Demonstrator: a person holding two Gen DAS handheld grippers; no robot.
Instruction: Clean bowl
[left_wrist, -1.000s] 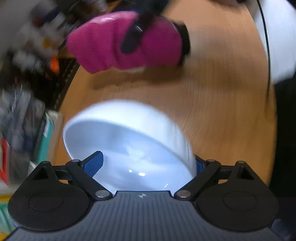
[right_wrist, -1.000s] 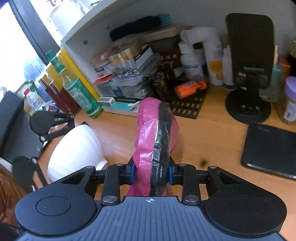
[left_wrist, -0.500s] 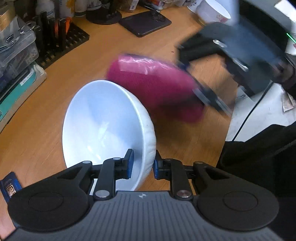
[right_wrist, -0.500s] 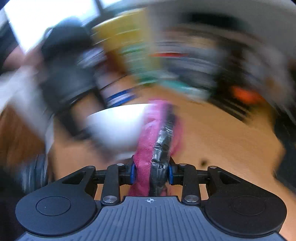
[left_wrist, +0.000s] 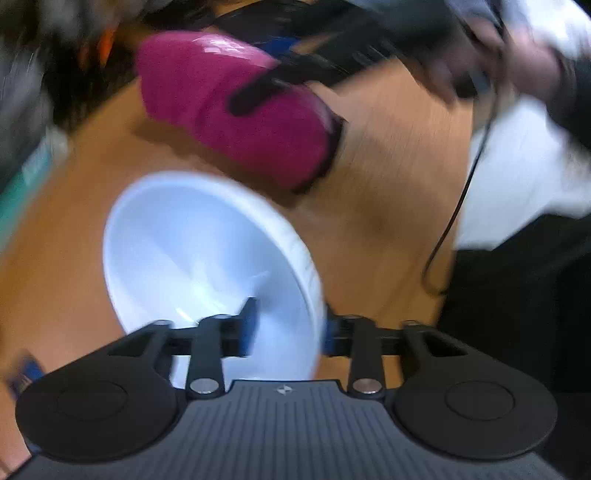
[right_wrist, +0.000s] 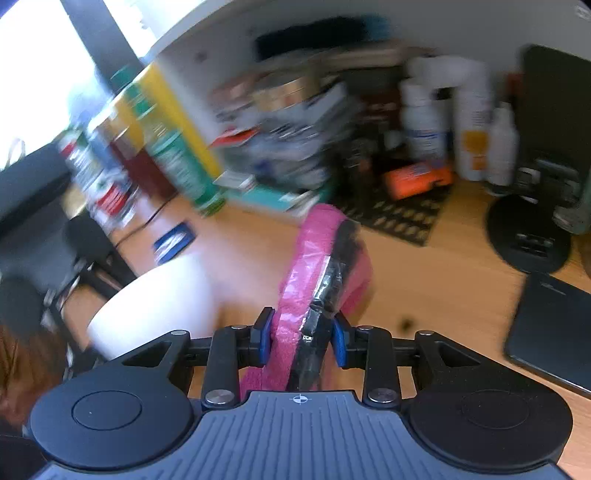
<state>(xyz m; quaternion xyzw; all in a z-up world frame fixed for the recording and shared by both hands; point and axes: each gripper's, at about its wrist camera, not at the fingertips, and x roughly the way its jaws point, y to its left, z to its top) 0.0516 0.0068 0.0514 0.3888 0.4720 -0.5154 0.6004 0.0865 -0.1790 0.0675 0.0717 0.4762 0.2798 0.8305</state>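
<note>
**Inspector A:** The wooden desk (right_wrist: 436, 280) is recorded as the work surface. Its far side is crowded with bottles (right_wrist: 469, 122) and boxes under a shelf; a black stand (right_wrist: 532, 243) and a dark flat pad (right_wrist: 554, 332) are noted on the right. Bare wood is left in the middle only.

**Inspector B:** And the task's thing?

**Inspector A:** The white bowl (left_wrist: 207, 266) is found lifted and tipped on edge, its opening turned toward the left wrist camera. The left gripper (left_wrist: 288, 328) is clenched across the rim, one finger inside and one outside. The inside is seen as plain white; whether any dirt is left cannot be told through the blur.

**Inspector B:** The right side?

**Inspector A:** The right gripper (right_wrist: 302, 341) is clamped on a pink cloth pad (left_wrist: 240, 110) with a black backing. The pad is held above and beyond the bowl's upper rim, apart from it, over bare desk.

**Inspector B:** The step in hand?

**Inspector A:** It is judged as wiping, with the pad off the bowl at this instant. The scene fits a pause between strokes and equally a pad drawn clear once wiping is over, so no move is prescribed. Should further wiping be wanted, the rim is to be held steady and the pad brought into the opening.

**Inspector B:** Clearance?

**Inspector A:** Room is adequate over the middle. The desk's near edge, a hanging black cable (left_wrist: 461, 192) and the person's hand (left_wrist: 524, 66) are noted close on the right.
</note>
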